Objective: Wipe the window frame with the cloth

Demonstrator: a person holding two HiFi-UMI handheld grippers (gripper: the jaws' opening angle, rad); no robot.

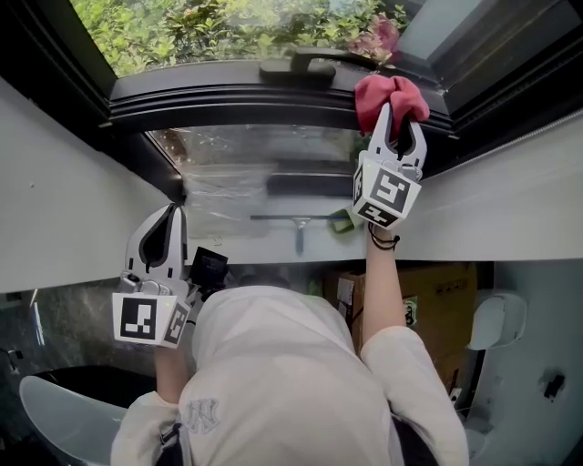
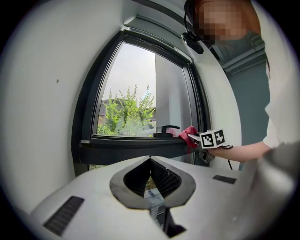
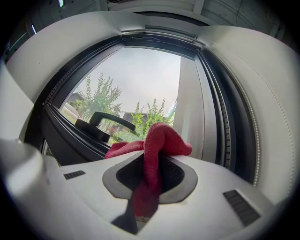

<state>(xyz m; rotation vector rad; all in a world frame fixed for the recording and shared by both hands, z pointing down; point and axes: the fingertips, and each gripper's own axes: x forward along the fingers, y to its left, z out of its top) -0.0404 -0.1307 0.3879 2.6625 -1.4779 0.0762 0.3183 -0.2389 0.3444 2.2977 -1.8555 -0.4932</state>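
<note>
Up at the window, the right gripper [image 1: 401,123] is clenched on the red cloth [image 1: 387,91]. Its own view shows the fabric [image 3: 161,138] pinched between the two jaws, with a rounded bunch spilling past the tips and a thinner tail running back down the gap toward the camera. The bunch sits at the horizontal rail of the dark window frame [image 1: 228,100], just right of the black handle [image 1: 296,68] and near the right-hand upright. Whether it presses on the rail or only meets it cannot be told, since the bunch covers the spot where they come together. The left gripper [image 1: 171,214] is held lower and well apart from the frame, its jaws closed tip to tip with nothing between them (the left gripper view shows only an empty diamond-shaped gap behind the tips). The person's head and pale shirt fill the lower middle of the head view and cut off what lies beneath. The pane under the rail is murky with reflections. A squeegee [image 1: 296,223] lies on the white sill [image 1: 492,218], a cardboard box [image 1: 428,300] stands below, white walls flank the opening, and green bushes [image 1: 182,27] show outside.
</note>
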